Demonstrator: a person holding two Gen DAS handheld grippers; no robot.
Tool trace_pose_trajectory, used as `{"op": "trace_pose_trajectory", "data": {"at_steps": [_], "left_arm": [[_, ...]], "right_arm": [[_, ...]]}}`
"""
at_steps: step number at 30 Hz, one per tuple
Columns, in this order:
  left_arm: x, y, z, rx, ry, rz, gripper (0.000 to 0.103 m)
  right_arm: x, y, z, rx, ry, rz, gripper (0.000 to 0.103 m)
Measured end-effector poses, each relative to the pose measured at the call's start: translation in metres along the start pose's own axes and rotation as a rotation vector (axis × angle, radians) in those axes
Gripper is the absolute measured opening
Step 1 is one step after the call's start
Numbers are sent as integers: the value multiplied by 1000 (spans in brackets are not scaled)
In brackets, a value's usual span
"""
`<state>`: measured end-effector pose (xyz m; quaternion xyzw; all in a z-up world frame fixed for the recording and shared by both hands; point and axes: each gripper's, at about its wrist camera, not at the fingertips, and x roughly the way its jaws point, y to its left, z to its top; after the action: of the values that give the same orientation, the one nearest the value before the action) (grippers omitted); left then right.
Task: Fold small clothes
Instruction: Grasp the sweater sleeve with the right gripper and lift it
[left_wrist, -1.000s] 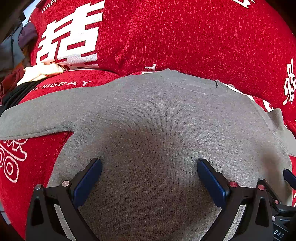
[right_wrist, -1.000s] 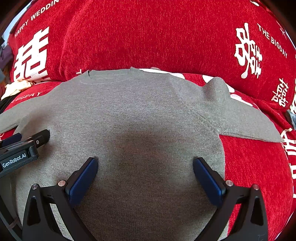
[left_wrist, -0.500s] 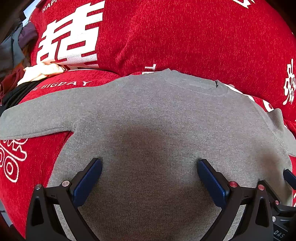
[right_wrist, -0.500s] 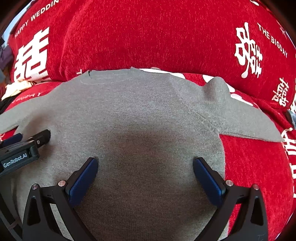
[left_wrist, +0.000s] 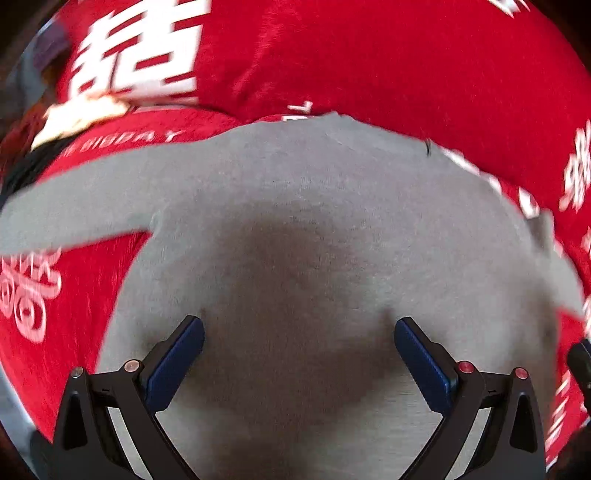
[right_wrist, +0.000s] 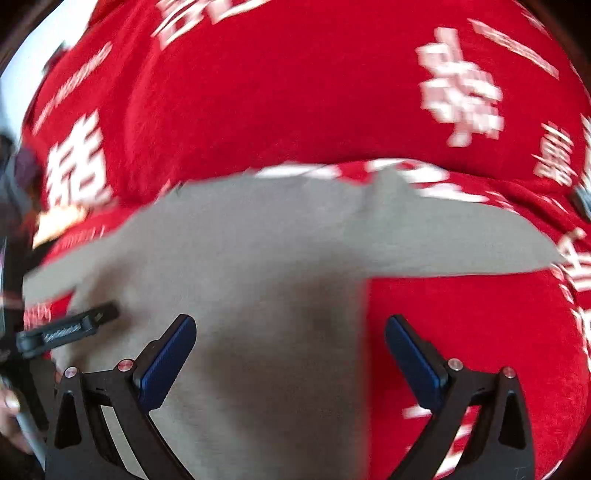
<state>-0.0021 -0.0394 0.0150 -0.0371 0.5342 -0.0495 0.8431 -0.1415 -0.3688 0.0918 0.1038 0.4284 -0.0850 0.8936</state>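
Observation:
A small grey sweater (left_wrist: 295, 229) lies flat, sleeves spread, on a red cover with white lettering; it also shows in the right wrist view (right_wrist: 280, 258). My left gripper (left_wrist: 299, 332) is open and empty over the sweater's lower body. My right gripper (right_wrist: 290, 328) is open and empty, straddling the sweater's right side edge, with the right sleeve (right_wrist: 461, 247) stretching off to the right beyond it. The left gripper's finger (right_wrist: 70, 328) shows at the left of the right wrist view. Both views are motion-blurred.
The red cover (left_wrist: 369, 62) rises in a big bulge behind the collar. A cream cloth (left_wrist: 81, 118) and dark clothes (left_wrist: 22, 170) lie at the far left. A grey object (right_wrist: 581, 197) sits at the right edge.
Both grippers have started moving. The right gripper has swung right, from over the sweater's body to its right side edge. The left view has shifted slightly. Both jaws stay open.

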Motion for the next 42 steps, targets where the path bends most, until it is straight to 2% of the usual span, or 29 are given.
{"op": "trace_pose_trajectory", "data": {"at_steps": [1, 2, 3, 4, 7, 11, 13, 15, 18, 20, 21, 22, 23, 24, 26, 29, 32, 35, 36, 38, 39, 40, 41, 42], "left_arm": [[-2, -6, 0, -1, 14, -12, 103], [-3, -16, 1, 15, 28, -27, 103], [-6, -31, 3, 48, 35, -34, 103], [-8, -46, 4, 86, 30, -30, 103], [-11, -96, 6, 190, 17, -34, 103], [4, -145, 13, 219, 63, -61, 103], [17, -162, 16, 215, 92, -54, 103], [29, -171, 15, 197, 122, -49, 103], [39, -172, 11, 169, 151, -39, 103], [39, -173, 10, 169, 125, -13, 103], [40, -174, 10, 174, 117, -2, 103], [41, -177, 11, 174, 116, 2, 103], [41, -178, 13, 170, 114, 3, 103], [41, -181, 16, 158, 113, -8, 103], [41, -186, 23, 134, 114, -36, 103], [42, -202, 33, 132, 105, -47, 103], [46, -221, 42, 152, 96, -43, 103], [62, -250, 48, 194, 128, -25, 103], [67, -260, 50, 218, 127, -12, 103], [78, -275, 54, 248, 131, 36, 103], [84, -280, 53, 240, 147, 58, 103], [84, -284, 52, 214, 138, 66, 103], [80, -289, 49, 201, 120, 70, 103], [78, -296, 45, 210, 124, 61, 103]], "right_arm": [[-5, -17, 4, 30, -18, -30, 102], [-12, -45, 11, 67, -44, -113, 102], [-15, -69, 15, 112, -51, -149, 102], [-15, -91, 16, 156, -48, -160, 102], [-2, -189, 18, 335, -6, -173, 102], [22, -283, 20, 535, 35, -168, 102], [32, -316, 21, 609, 44, -157, 102], [56, -347, 23, 708, 53, -95, 102], [83, -364, 41, 721, 45, -85, 102], [99, -371, 51, 737, 41, -56, 101], [100, -372, 54, 737, 24, -38, 88], [100, -373, 57, 729, 6, -35, 46], [99, -374, 60, 705, 13, -41, 21], [96, -374, 59, 707, 13, -23, 7], [72, -379, 47, 715, -69, 20, 7], [17, -368, 30, 671, -196, 1, 7], [-25, -356, 10, 631, -273, -45, 7], [-15, -354, 5, 579, -225, -67, 8], [-7, -355, 4, 570, -203, -85, 12], [4, -367, -7, 603, -139, -89, 26], [7, -372, -12, 630, -115, -83, 41], [11, -376, -15, 657, -99, -78, 52], [12, -379, -20, 679, -103, -72, 56], [11, -381, -25, 691, -111, -69, 64]]}}
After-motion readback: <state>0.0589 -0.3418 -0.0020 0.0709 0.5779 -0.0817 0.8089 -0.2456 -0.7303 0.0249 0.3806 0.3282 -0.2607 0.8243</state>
